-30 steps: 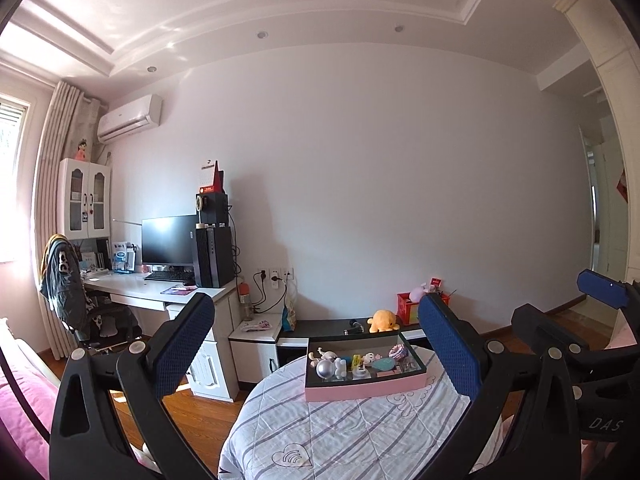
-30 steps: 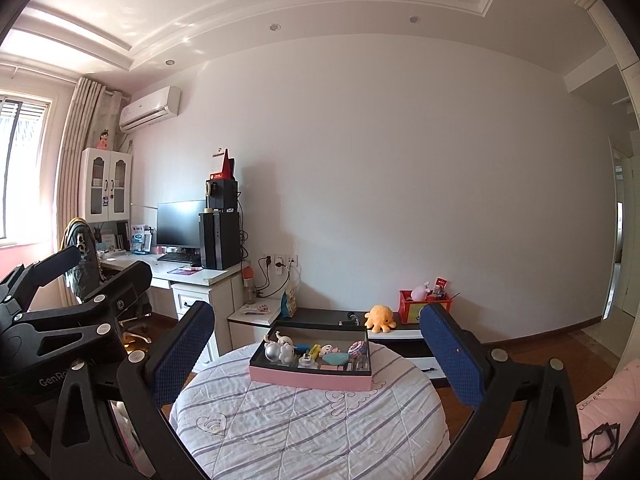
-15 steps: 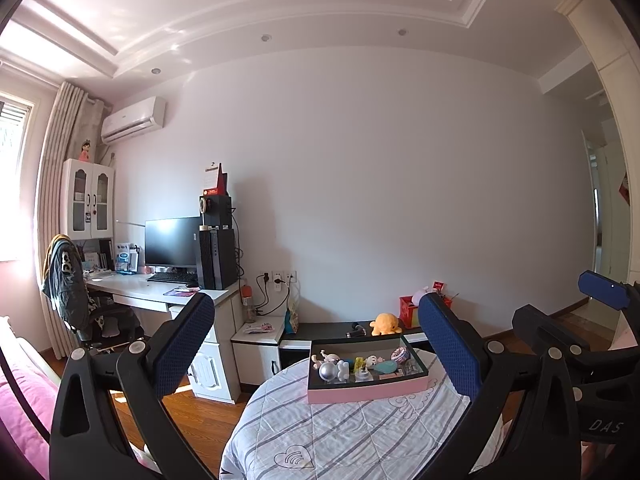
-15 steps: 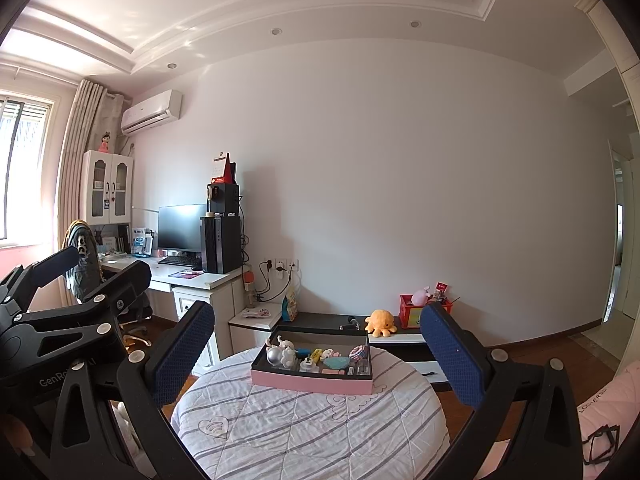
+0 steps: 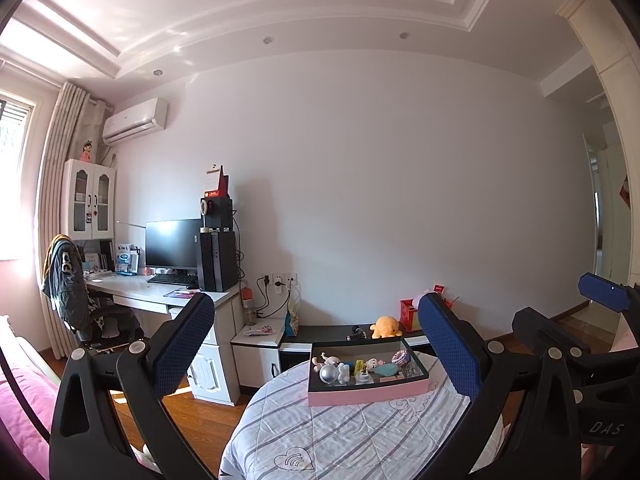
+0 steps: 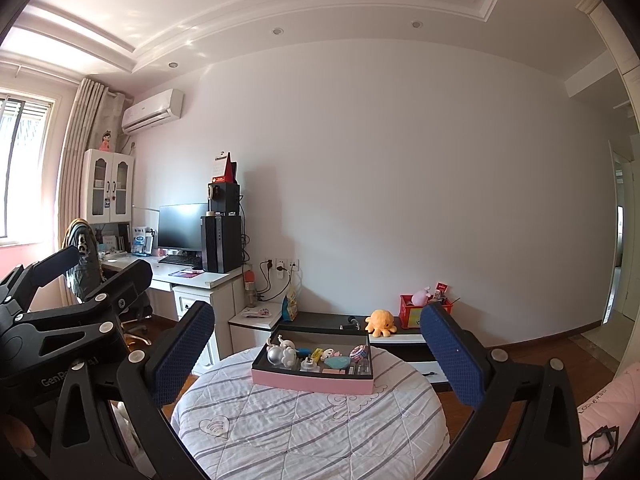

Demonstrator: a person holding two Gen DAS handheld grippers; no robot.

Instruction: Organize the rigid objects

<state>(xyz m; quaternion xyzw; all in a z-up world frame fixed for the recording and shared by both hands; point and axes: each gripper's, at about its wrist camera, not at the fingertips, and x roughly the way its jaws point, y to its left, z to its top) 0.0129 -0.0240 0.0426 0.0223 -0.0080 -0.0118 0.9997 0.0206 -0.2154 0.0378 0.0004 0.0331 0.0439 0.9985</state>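
The shallow pink-sided tray with a dark lining [image 6: 316, 383] sits on the round table under a grey-striped quilted cloth [image 6: 304, 432]; inside it lie a silver ball [image 6: 276, 355], a teal oval piece [image 6: 337, 362] and other small trinkets, crowded together; the left gripper [image 5: 316, 350] and right gripper [image 6: 316, 350] hang short of the tray, both spread wide and empty; a reach into that clutter could knock neighbouring pieces, or slide the tray on the soft cloth.

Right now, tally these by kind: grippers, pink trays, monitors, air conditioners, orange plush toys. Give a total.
Grippers: 2 (left gripper, right gripper, both open)
Pink tray: 1
Monitor: 1
Air conditioner: 1
Orange plush octopus: 1
Total: 6
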